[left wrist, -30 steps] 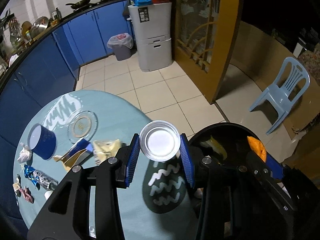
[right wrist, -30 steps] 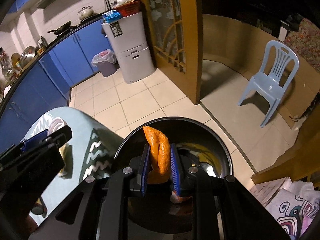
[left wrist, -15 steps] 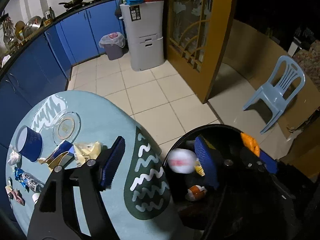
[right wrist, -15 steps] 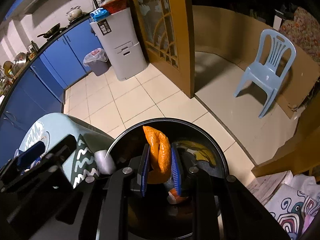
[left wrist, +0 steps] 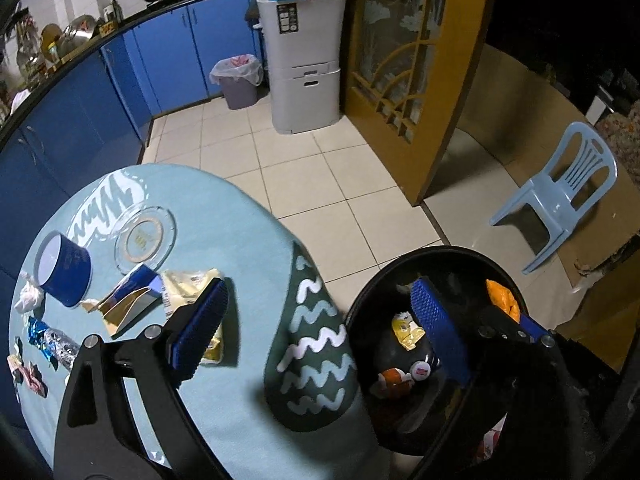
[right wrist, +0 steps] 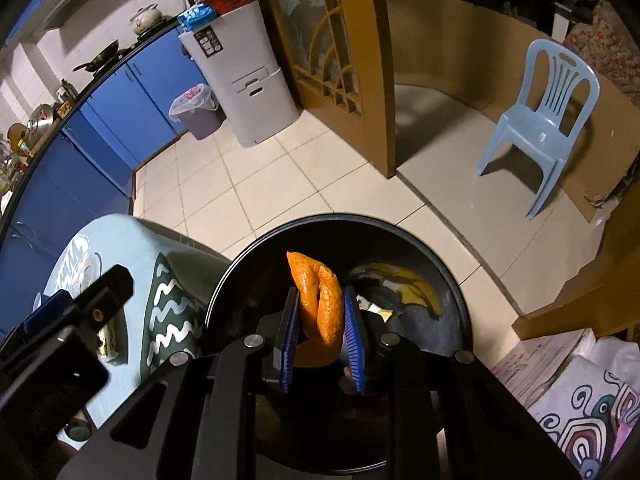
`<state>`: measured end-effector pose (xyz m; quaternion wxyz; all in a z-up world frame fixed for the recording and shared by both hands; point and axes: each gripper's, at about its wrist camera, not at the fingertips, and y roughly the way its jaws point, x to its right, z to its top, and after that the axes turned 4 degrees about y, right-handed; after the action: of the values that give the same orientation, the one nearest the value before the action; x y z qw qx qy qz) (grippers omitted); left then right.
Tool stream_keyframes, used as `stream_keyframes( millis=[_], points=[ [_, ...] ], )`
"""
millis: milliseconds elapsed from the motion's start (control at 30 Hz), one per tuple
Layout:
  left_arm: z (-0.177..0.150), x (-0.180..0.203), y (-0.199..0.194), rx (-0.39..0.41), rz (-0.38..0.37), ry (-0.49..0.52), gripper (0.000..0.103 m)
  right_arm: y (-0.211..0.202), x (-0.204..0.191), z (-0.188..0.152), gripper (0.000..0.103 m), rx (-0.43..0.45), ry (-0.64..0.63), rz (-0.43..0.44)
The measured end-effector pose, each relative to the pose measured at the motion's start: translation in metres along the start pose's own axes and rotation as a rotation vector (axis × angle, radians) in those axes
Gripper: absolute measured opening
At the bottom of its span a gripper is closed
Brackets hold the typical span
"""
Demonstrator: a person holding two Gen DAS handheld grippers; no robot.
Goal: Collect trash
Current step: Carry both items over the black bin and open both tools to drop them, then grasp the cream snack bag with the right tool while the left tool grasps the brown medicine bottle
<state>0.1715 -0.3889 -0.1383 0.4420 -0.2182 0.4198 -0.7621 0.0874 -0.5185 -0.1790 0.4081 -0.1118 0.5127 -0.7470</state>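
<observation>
Over the black trash bin (right wrist: pixel 456 304), the right gripper (right wrist: pixel 320 330) has its jaws clamped on an orange peel (right wrist: pixel 322 304) — while the left gripper (left wrist: pixel 320 328) holds nothing, jaws spread wide. Wrappers (left wrist: pixel 188 292) lie on the bench (left wrist: pixel 240 240) at 9 o'clock of the bin.

We see bright kitchen light, a dim doorway at right, fisheye-bent edges, and perhaps slight blur low down.

Left gripper (left wrist: pixel 316 328), right gripper (right wrist: pixel 322 332): black frames, silver screws, blue ribbed jaws.
</observation>
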Motion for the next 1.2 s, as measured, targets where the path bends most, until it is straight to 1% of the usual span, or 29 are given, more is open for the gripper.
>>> stream_keyframes(
  millis=[133,167,233,267,300,333,467,600,667,700,767,867,967,1067,1133,1200],
  points=[
    [-0.003,-0.011,-0.003,-0.001,0.008,-0.016,0.092,0.010,-0.008,-0.006,0.024,-0.042,-0.053,0.016],
    [-0.004,-0.014,-0.004,-0.002,0.011,-0.022,0.092,0.012,-0.010,-0.008,0.029,-0.055,-0.061,0.019],
    [-0.008,-0.021,-0.006,-0.003,0.017,-0.032,0.092,0.014,-0.013,-0.010,0.095,-0.060,-0.066,0.031],
    [-0.009,-0.025,-0.006,-0.005,0.021,-0.037,0.092,0.011,-0.014,-0.012,0.096,-0.036,-0.074,0.054],
    [-0.009,-0.028,-0.007,-0.008,0.023,-0.042,0.092,0.008,-0.015,-0.013,0.096,-0.012,-0.082,0.052],
    [-0.011,-0.032,-0.007,-0.013,0.024,-0.050,0.092,0.005,-0.017,-0.014,0.096,0.006,-0.093,0.033],
    [-0.018,-0.045,-0.012,-0.018,0.043,-0.067,0.092,0.003,-0.021,-0.015,0.096,-0.001,-0.097,0.029],
    [-0.029,-0.062,-0.018,-0.019,0.079,-0.101,0.092,-0.003,-0.027,-0.017,0.096,0.002,-0.105,0.034],
    [-0.036,-0.071,-0.022,-0.015,0.103,-0.123,0.092,-0.005,-0.032,-0.019,0.096,-0.001,-0.110,0.048],
    [-0.039,-0.077,-0.025,-0.010,0.127,-0.139,0.092,-0.006,-0.037,-0.020,0.096,-0.007,-0.113,0.058],
    [-0.045,-0.086,-0.028,-0.008,0.170,-0.163,0.092,-0.008,-0.047,-0.025,0.096,-0.020,-0.125,0.099],
    [-0.056,-0.108,-0.034,-0.014,0.257,-0.215,0.092,-0.014,-0.071,-0.036,0.096,-0.015,-0.181,0.130],
    [-0.072,-0.136,-0.044,-0.023,0.300,-0.281,0.092,-0.018,-0.097,-0.051,0.096,-0.012,-0.247,0.159],
    [-0.090,-0.161,-0.051,-0.043,0.320,-0.346,0.092,-0.020,-0.124,-0.068,0.096,-0.007,-0.334,0.174],
    [-0.106,-0.177,-0.052,-0.075,0.310,-0.401,0.092,-0.018,-0.142,-0.078,0.095,-0.002,-0.401,0.163],
    [-0.119,-0.187,-0.052,-0.102,0.301,-0.438,0.091,-0.013,-0.152,-0.083,0.095,-0.017,-0.433,0.169]
  ],
)
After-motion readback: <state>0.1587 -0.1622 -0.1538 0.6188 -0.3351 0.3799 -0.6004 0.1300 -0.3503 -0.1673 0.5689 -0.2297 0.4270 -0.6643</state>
